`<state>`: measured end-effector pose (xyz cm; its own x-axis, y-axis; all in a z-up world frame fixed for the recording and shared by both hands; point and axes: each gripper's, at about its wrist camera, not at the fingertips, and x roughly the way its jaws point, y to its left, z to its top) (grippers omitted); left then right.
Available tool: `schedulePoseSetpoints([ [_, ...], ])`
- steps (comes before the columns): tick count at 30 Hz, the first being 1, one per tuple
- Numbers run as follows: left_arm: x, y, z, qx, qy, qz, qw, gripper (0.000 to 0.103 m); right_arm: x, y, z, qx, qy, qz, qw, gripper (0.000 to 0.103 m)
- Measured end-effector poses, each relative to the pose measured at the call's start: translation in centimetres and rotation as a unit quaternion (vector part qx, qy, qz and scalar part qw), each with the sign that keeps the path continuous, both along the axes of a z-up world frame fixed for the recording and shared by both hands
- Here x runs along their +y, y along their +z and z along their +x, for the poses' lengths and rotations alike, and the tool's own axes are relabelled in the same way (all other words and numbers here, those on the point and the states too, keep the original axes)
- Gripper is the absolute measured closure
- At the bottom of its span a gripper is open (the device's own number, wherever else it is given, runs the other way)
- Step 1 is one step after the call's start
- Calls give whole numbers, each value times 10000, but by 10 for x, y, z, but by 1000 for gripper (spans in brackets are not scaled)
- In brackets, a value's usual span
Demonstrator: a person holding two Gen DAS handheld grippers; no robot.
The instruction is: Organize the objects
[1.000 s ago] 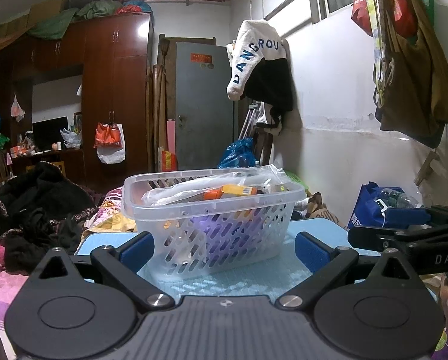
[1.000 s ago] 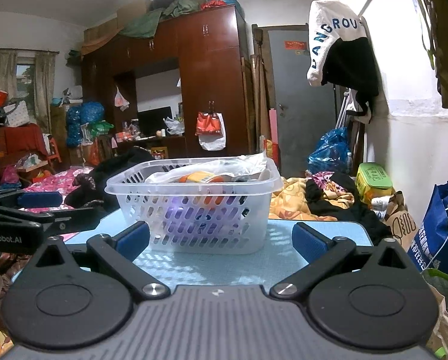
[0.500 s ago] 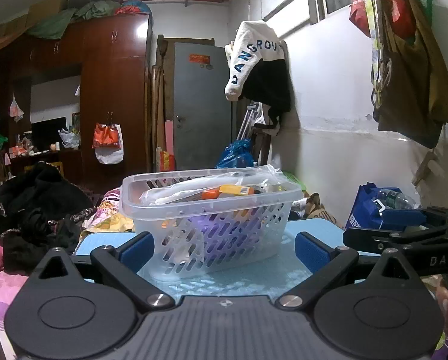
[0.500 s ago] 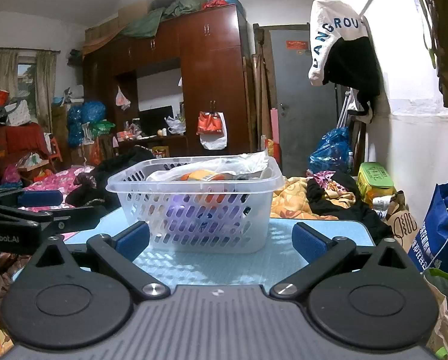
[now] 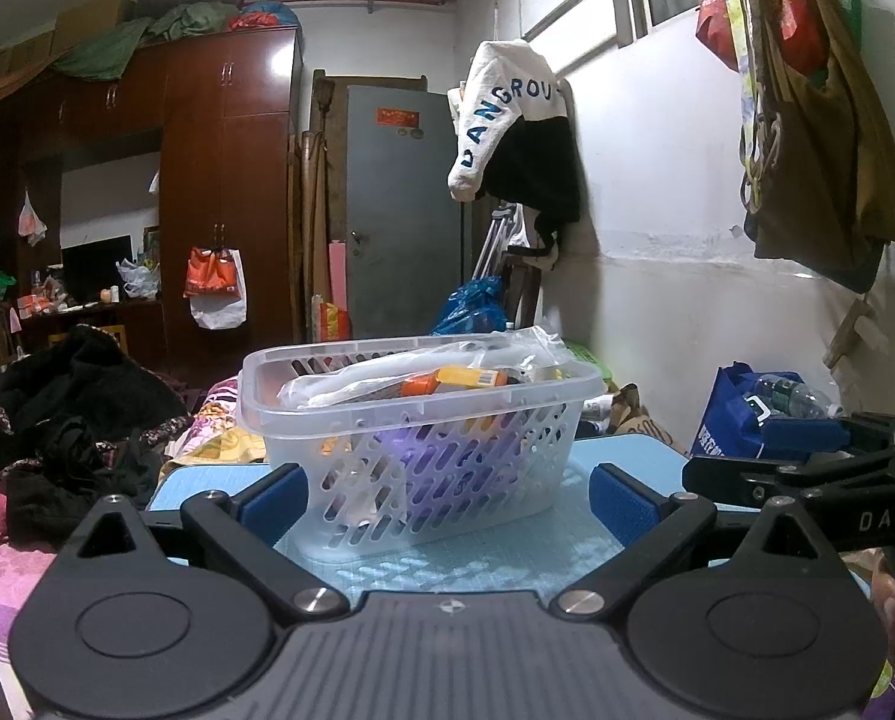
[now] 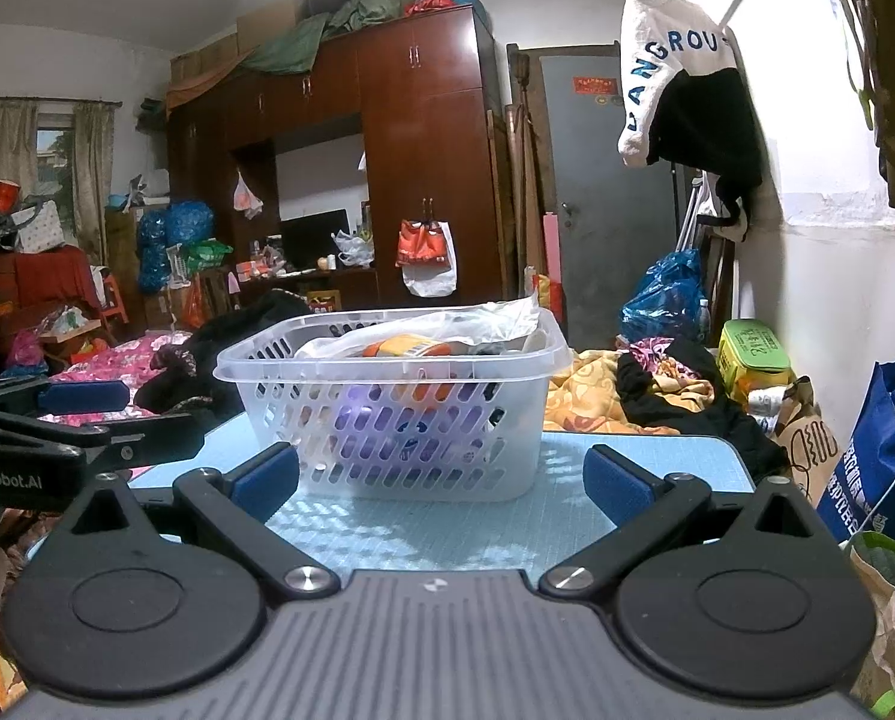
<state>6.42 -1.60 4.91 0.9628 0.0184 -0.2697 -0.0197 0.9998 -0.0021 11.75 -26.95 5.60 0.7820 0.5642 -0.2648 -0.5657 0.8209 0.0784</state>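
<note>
Basket (image 5: 423, 456) contents blurred behind plastic

— What's inside the basket (image 5: 414, 438)?

— Mostly hidden: a crinkled clear plastic bag (image 6: 447, 324) covers the load, and only an orange package (image 5: 447, 381) peeks out, its label too small to read. A purple shape behind the slotted wall stays unclear.

— And the worktop (image 6: 567, 516)?

— Its near edge is hidden behind the right tool (image 6: 441, 480); the left tool (image 5: 447, 492) blocks it likewise.
</note>
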Motion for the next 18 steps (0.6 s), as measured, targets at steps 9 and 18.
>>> schedulePoseSetpoints([
  [9,2,-3,1,39,-8,-20,10000,2,1,-2,-1,3,12,-15,10000,0],
  [18,2,-3,3,56,-21,-19,10000,2,1,-2,0,23,26,-5,10000,0],
])
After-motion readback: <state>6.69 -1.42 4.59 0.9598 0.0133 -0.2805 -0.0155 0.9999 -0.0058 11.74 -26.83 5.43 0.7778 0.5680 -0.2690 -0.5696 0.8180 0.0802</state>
